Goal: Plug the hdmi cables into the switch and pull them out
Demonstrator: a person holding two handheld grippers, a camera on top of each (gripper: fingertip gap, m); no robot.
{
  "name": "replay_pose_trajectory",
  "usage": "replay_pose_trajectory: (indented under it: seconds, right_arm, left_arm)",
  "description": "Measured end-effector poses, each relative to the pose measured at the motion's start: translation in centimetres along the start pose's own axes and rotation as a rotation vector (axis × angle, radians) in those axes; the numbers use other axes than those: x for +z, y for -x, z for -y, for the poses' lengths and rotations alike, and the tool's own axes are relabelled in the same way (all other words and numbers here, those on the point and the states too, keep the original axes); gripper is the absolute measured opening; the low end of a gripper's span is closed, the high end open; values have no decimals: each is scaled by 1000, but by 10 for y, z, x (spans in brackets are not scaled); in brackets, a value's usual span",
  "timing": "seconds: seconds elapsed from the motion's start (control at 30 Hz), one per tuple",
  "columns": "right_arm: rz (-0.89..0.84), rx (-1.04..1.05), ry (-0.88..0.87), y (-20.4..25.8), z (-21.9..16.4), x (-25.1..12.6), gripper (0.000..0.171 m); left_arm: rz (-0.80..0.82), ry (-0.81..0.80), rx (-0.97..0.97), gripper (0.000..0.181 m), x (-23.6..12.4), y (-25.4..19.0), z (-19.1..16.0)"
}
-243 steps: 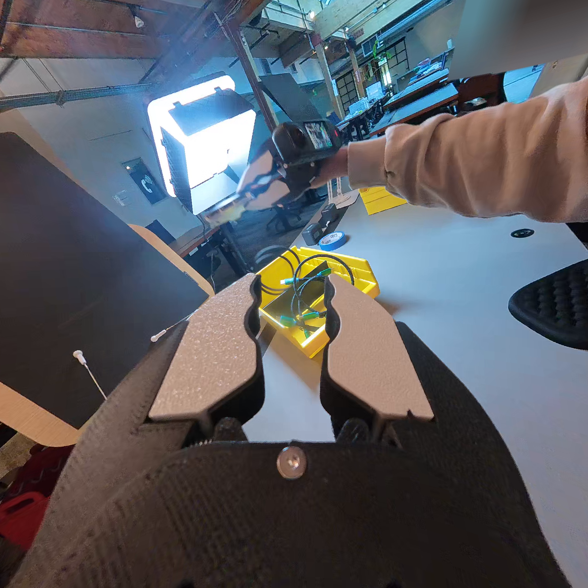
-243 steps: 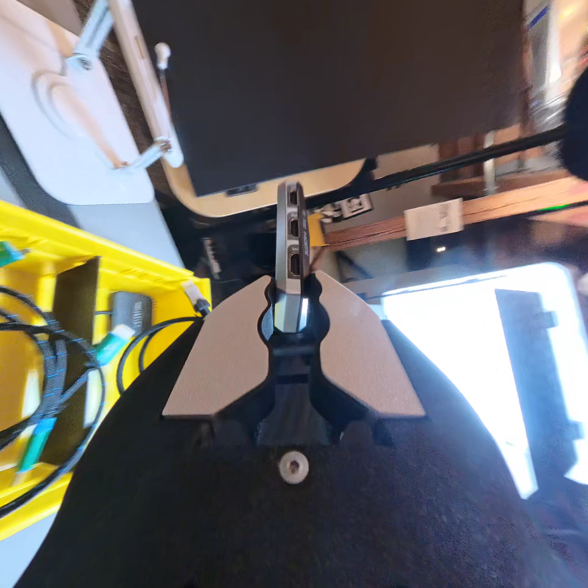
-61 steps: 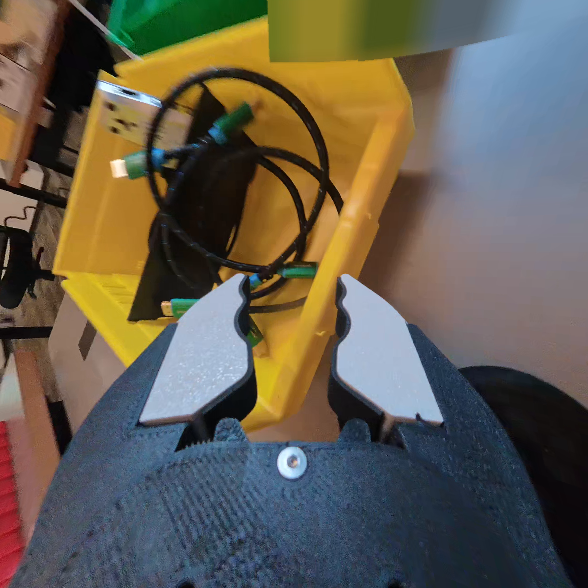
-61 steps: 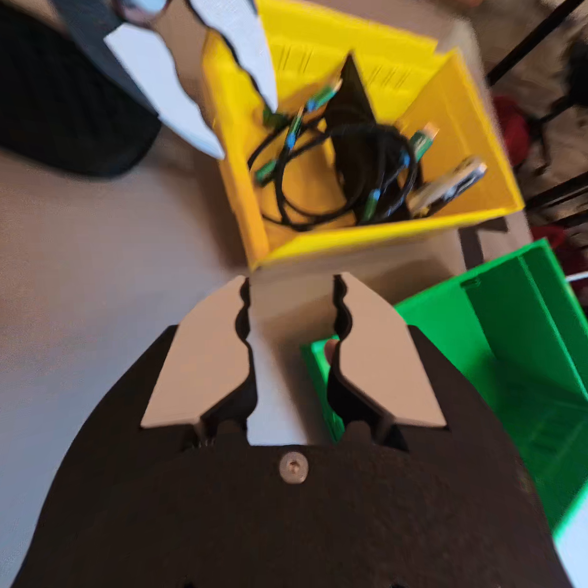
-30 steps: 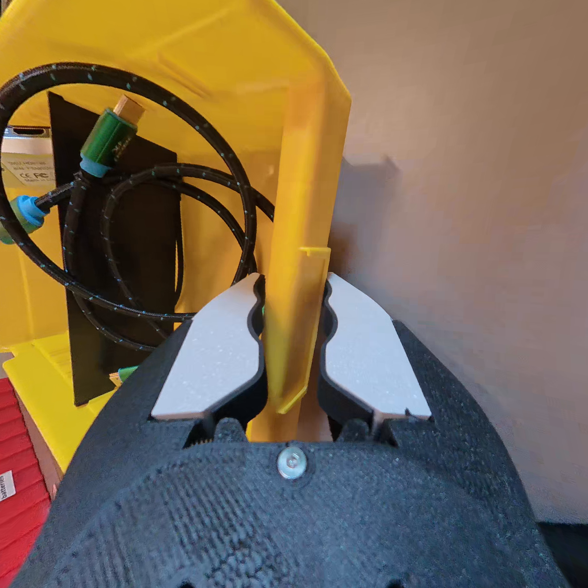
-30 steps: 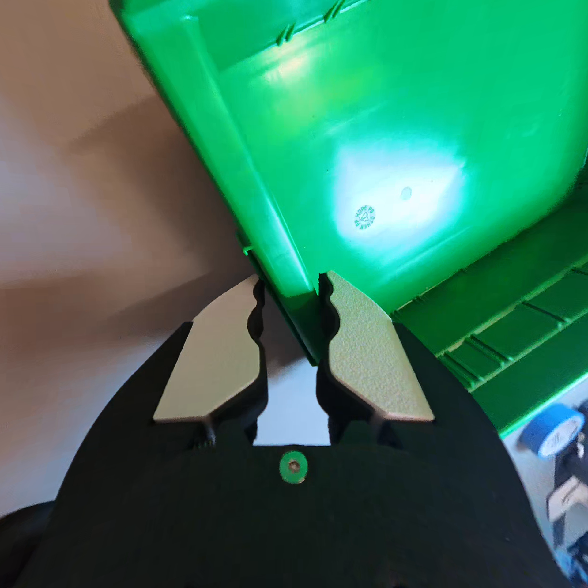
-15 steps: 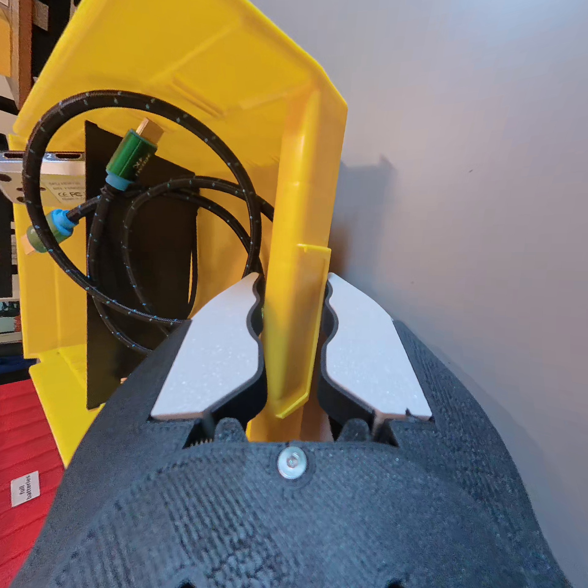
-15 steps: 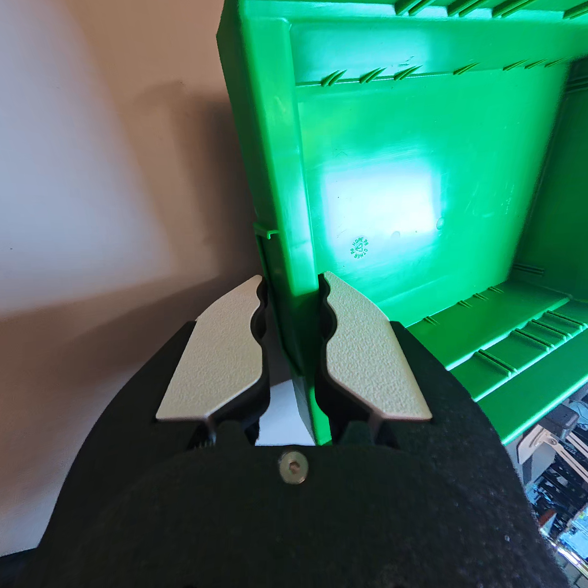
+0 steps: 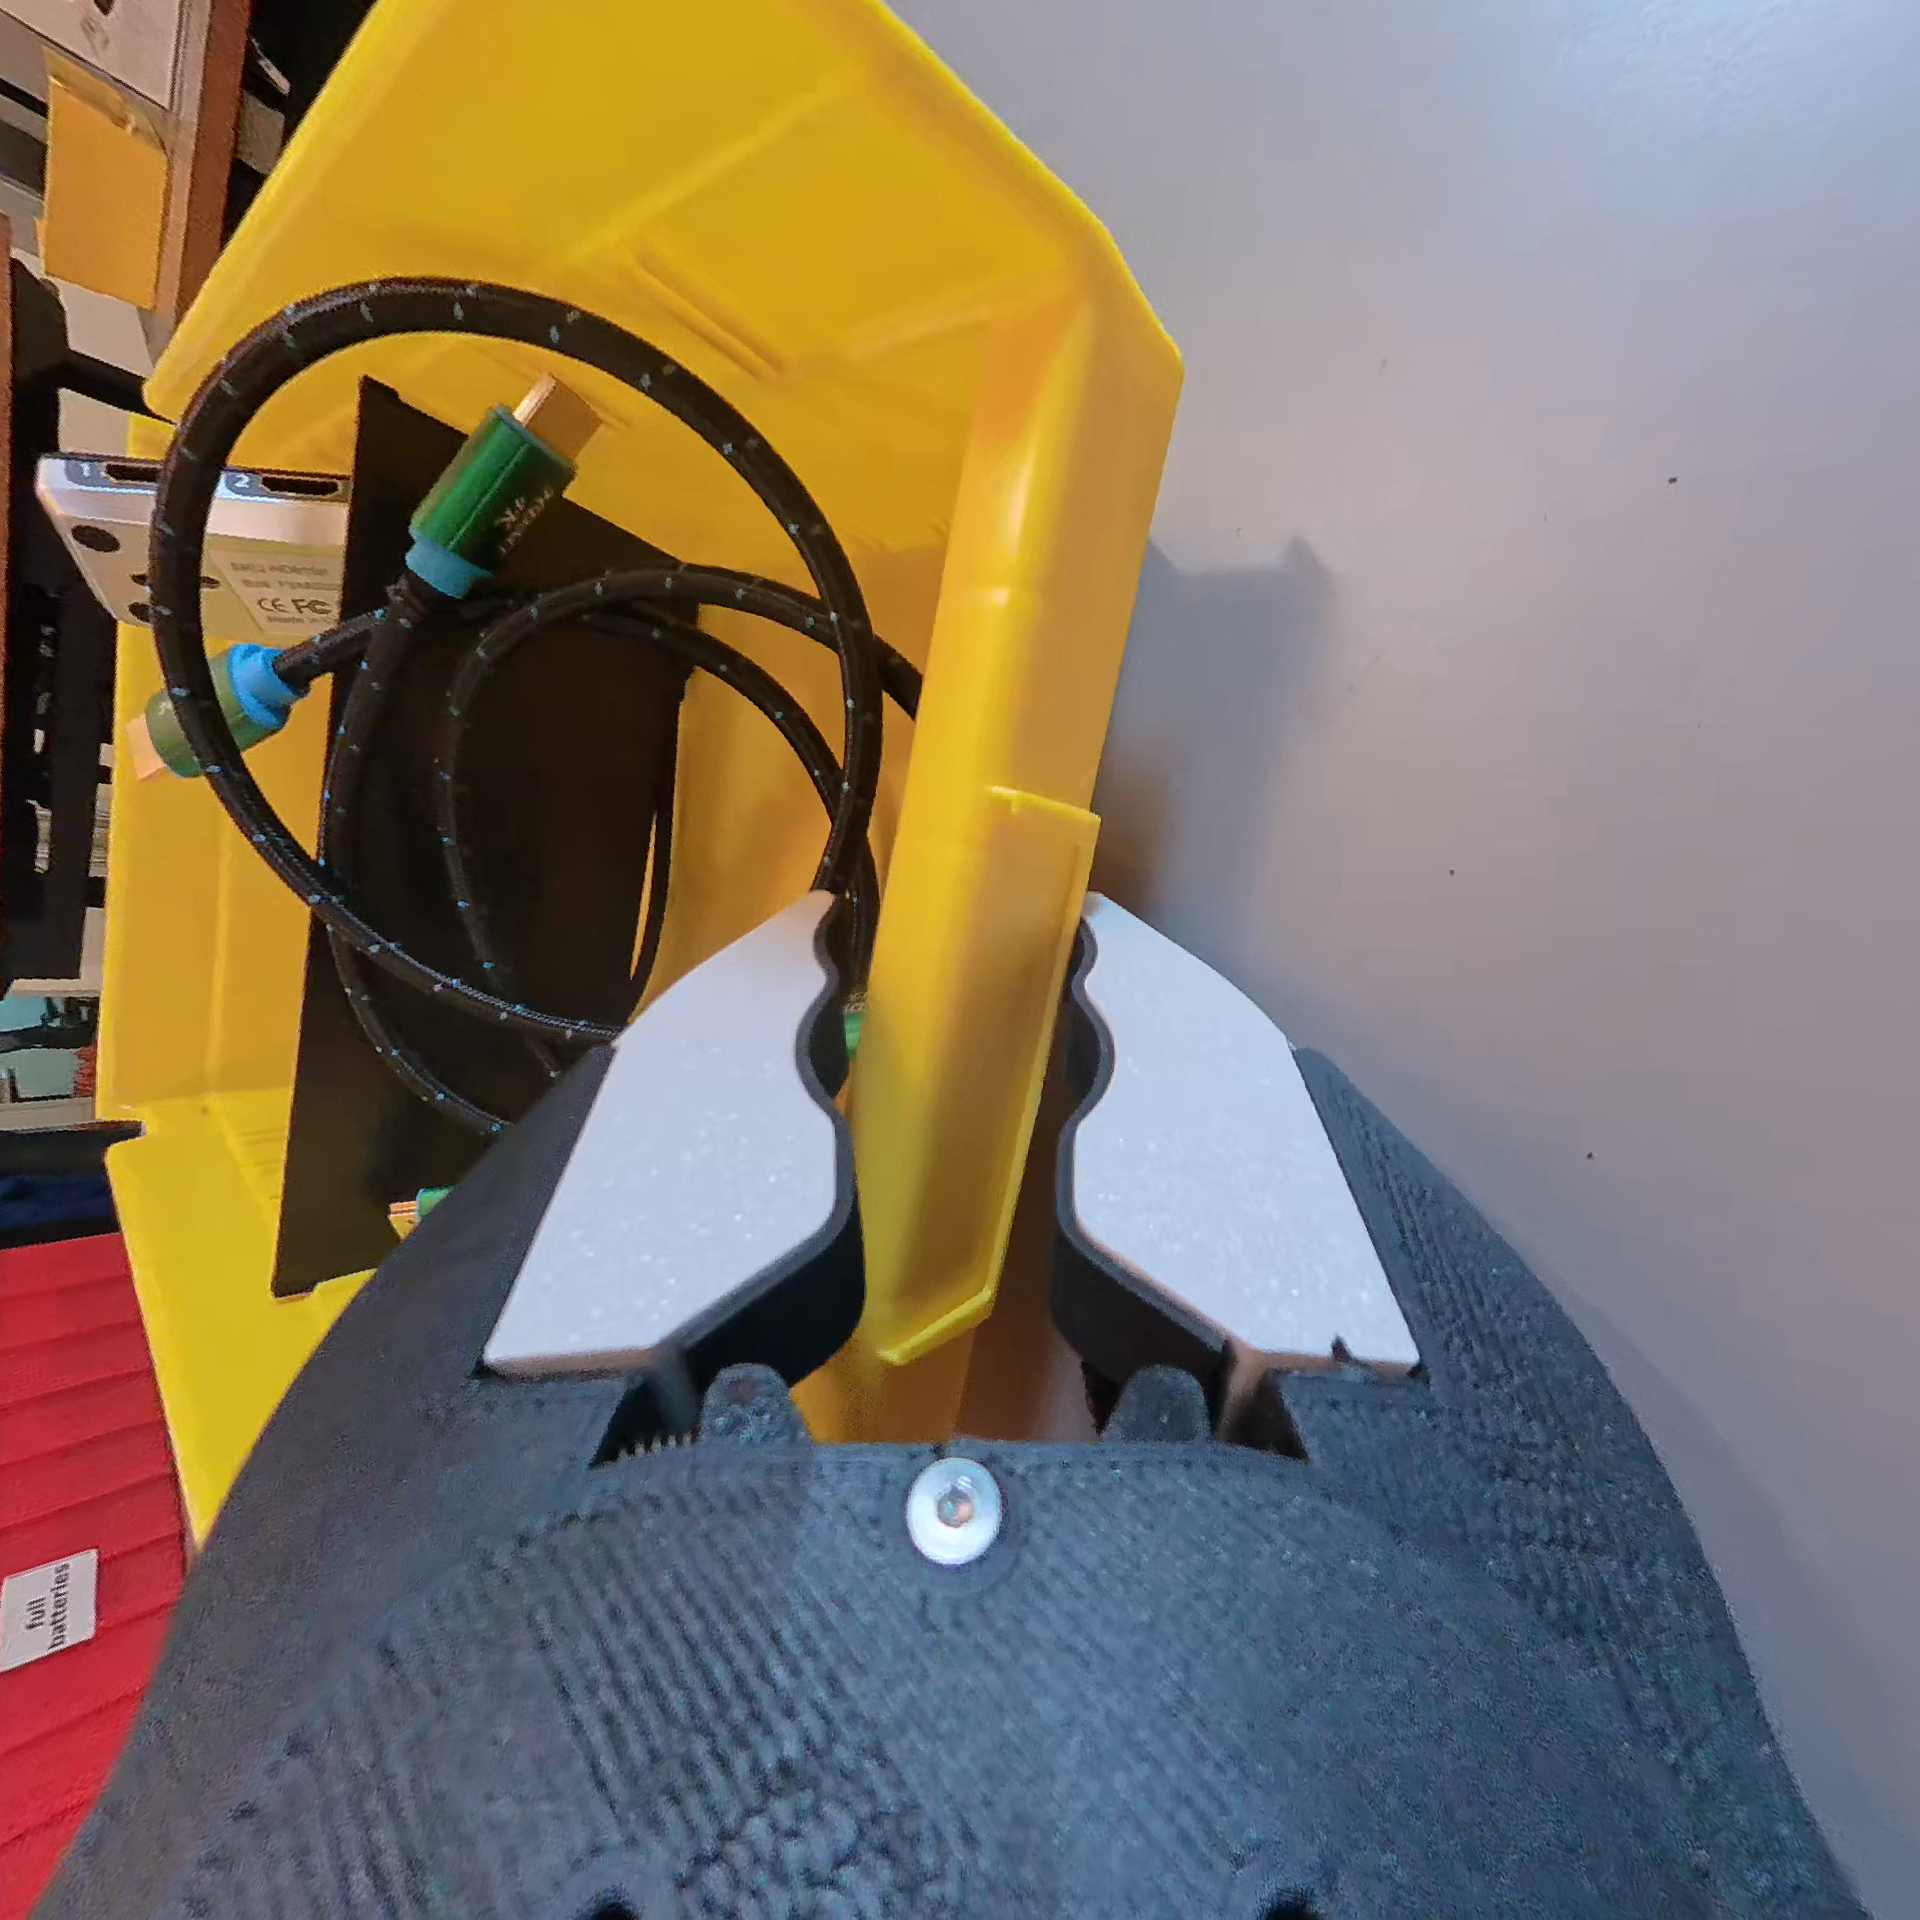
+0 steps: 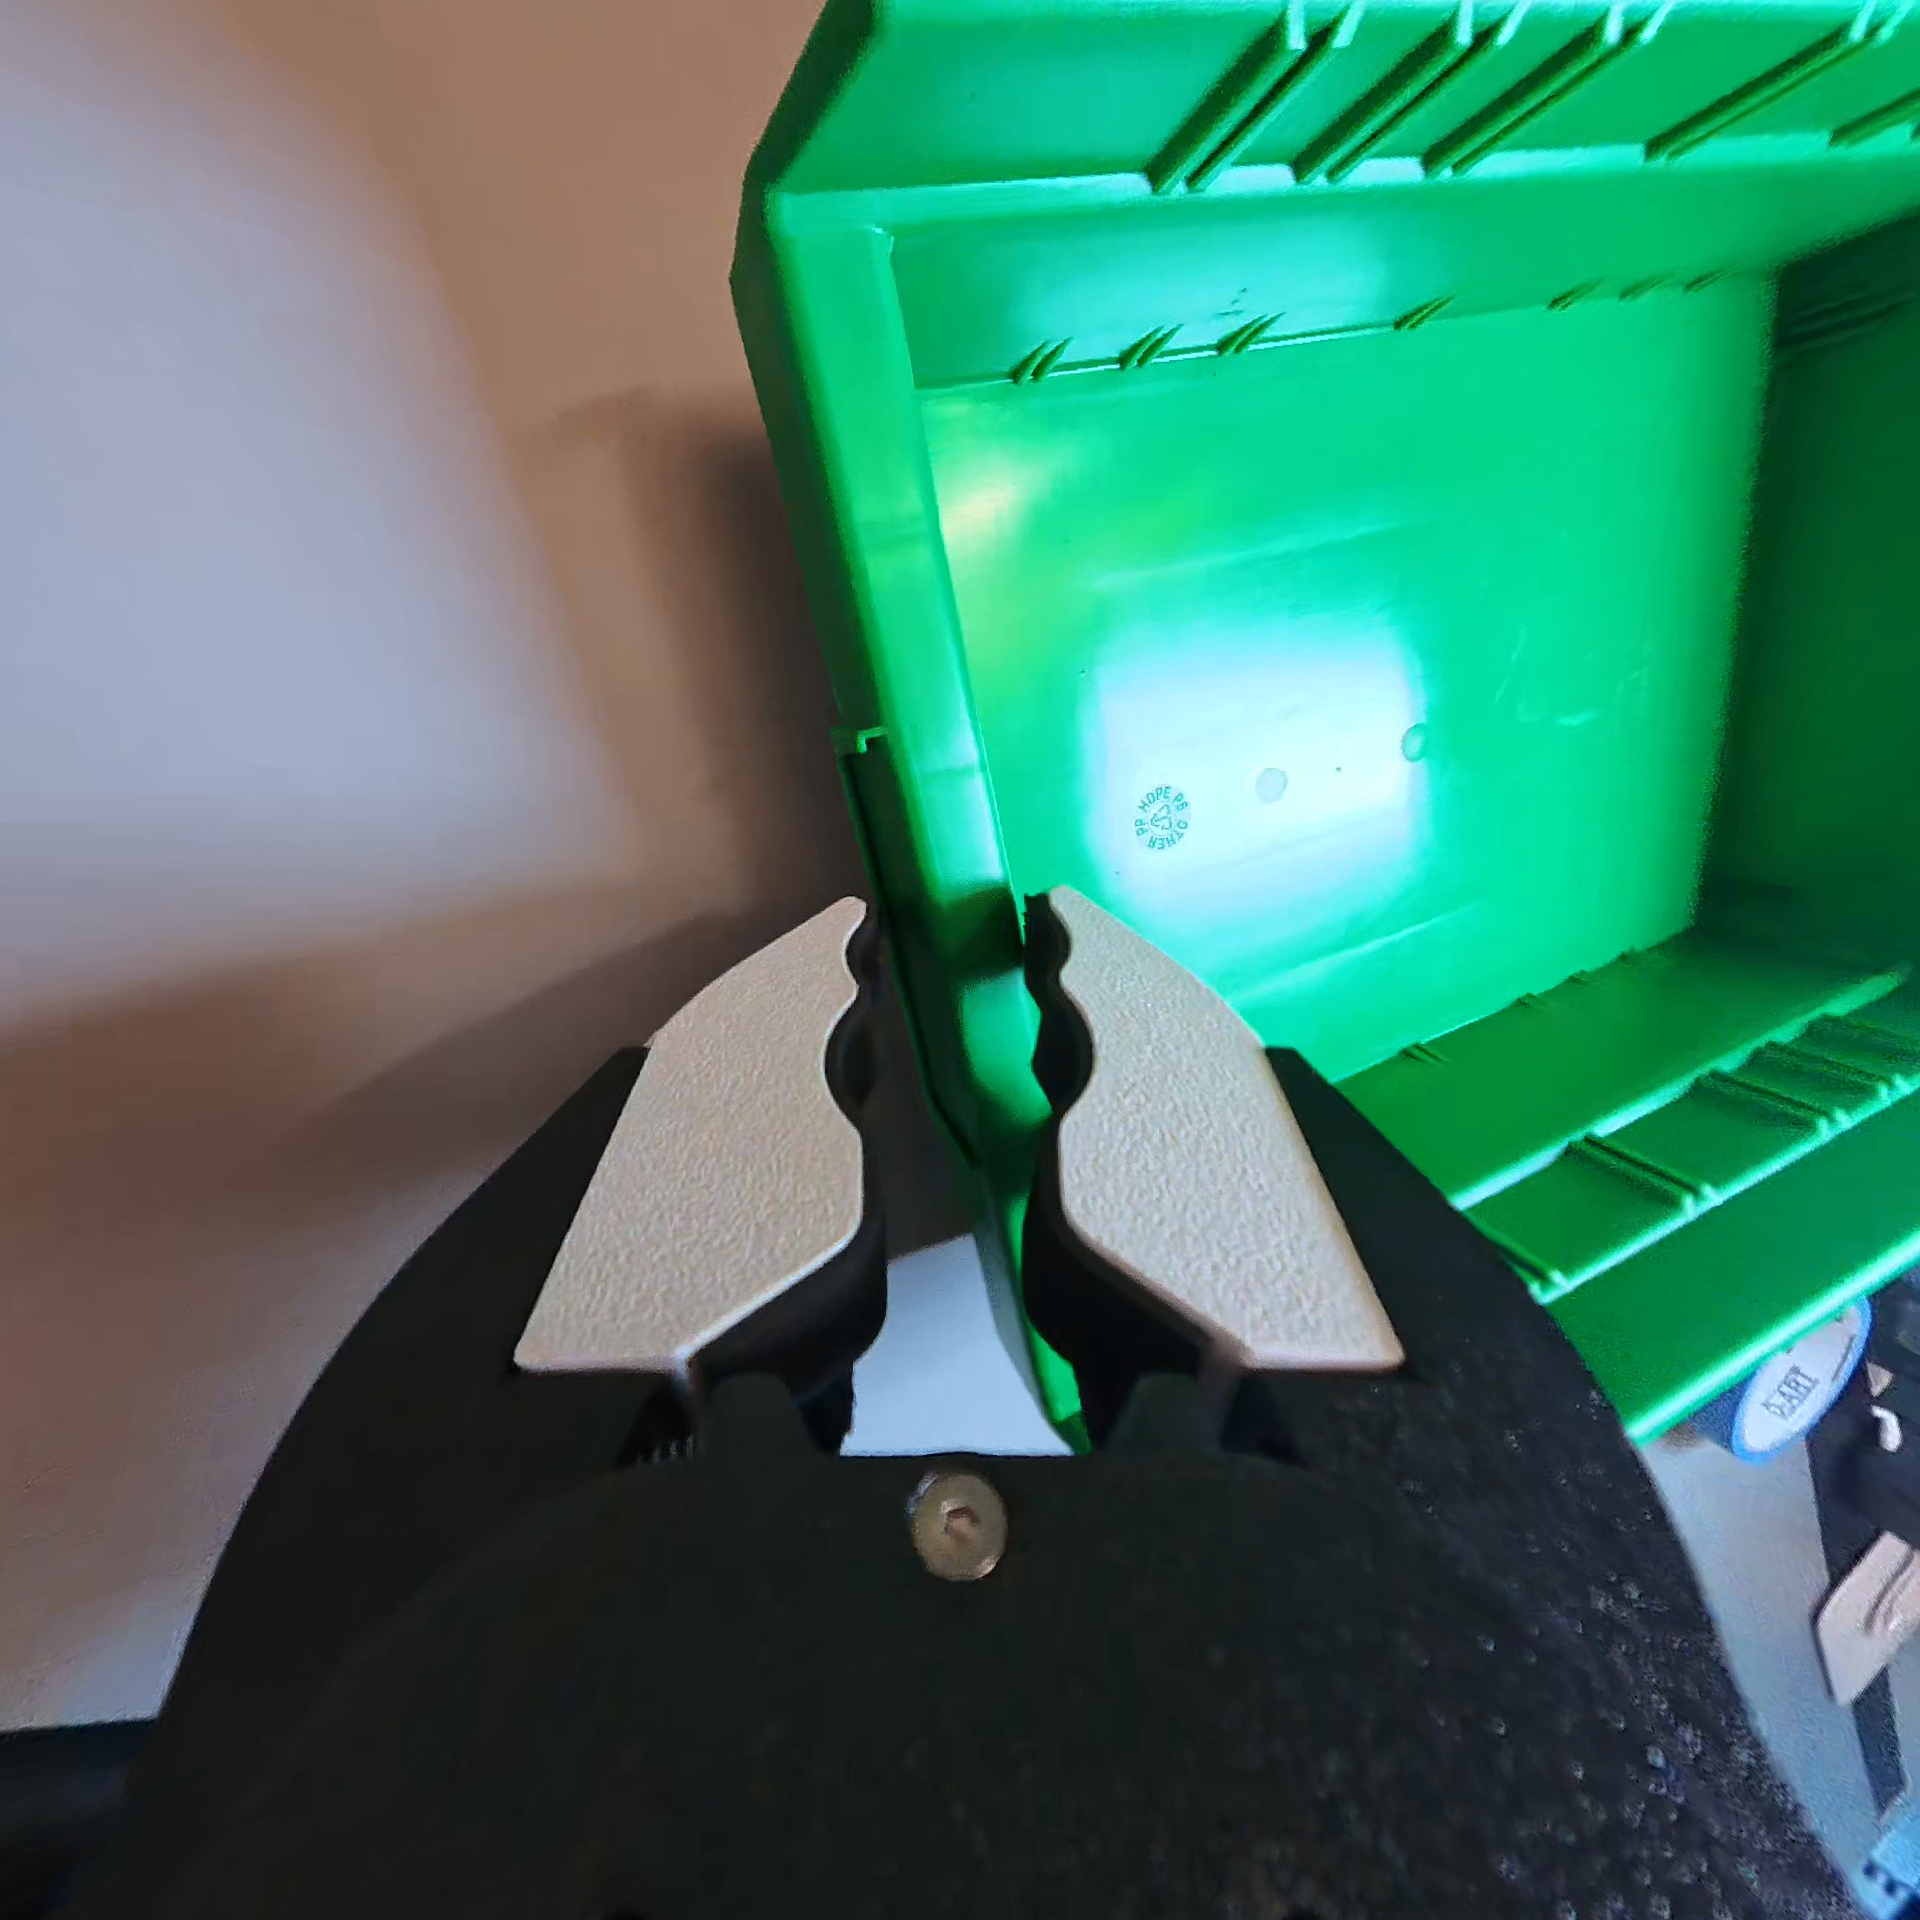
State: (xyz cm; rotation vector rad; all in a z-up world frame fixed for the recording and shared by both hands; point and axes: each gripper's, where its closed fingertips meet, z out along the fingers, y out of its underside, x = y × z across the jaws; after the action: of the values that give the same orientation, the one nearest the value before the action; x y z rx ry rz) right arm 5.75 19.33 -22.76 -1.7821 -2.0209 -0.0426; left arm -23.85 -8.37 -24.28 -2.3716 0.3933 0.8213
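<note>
Left tool (image 9: 956, 935) clamps the yellow plastic bin's (image 9: 727, 208) side wall — braided black HDMI cables (image 9: 520, 665) and silver switch (image 9: 197, 540) lie inside, at ten o'clock. Right tool (image 10: 951, 914) grips the empty green plastic bin's (image 10: 1351, 623) wall on the grey bench (image 10: 312, 623).

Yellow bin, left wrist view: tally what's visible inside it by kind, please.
In the yellow bin:
Green-shelled cable plugs: 4, two clear, two partly hidden by the left gripper
Silver switch: 1
Black divider panel: 1
Total: 6
</note>
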Motion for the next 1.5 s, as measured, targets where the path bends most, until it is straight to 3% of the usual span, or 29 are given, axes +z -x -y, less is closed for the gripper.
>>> replay_pose_trajectory:
  seconds: [0.27,0.4,0.57,0.7,0.83,0.93,1.07,1.2,1.3,1.37,1.5]
  right_arm:
    - [4,96,13,-15,-15,1,27]
    - [-39,56,-37,-18,-9,-6,27]
    - [29,64,-385,-15,41,-65,35]
    - [-7,108,-702,-27,82,-128,34]
    - [-44,187,-922,-49,106,-172,31]
    - [-52,240,-1001,-61,111,-184,27]
    - [-70,226,-1006,-66,104,-180,25]
    - [-66,237,-1017,-75,95,-180,24]
    - [-34,263,-1041,-78,95,-180,22]
    - [-25,265,-1038,-78,96,-177,22]
    - [-38,244,-1026,-74,98,-176,21]
  left_arm:
    - [21,-9,8,37,3,0,5]
    - [-35,-80,-66,41,-19,1,15]
    - [-134,-452,-366,36,-80,32,66]
    - [-79,-530,-516,36,-90,99,84]
    - [-82,-456,-676,38,-59,162,94]
    - [-127,-253,-739,54,-7,187,84]
    - [-264,0,-802,81,58,187,59]
    - [-417,129,-812,95,91,171,40]
    - [-548,104,-839,82,98,158,46]
    - [-582,65,-820,53,95,158,52]
    - [-553,31,-778,53,83,165,56]
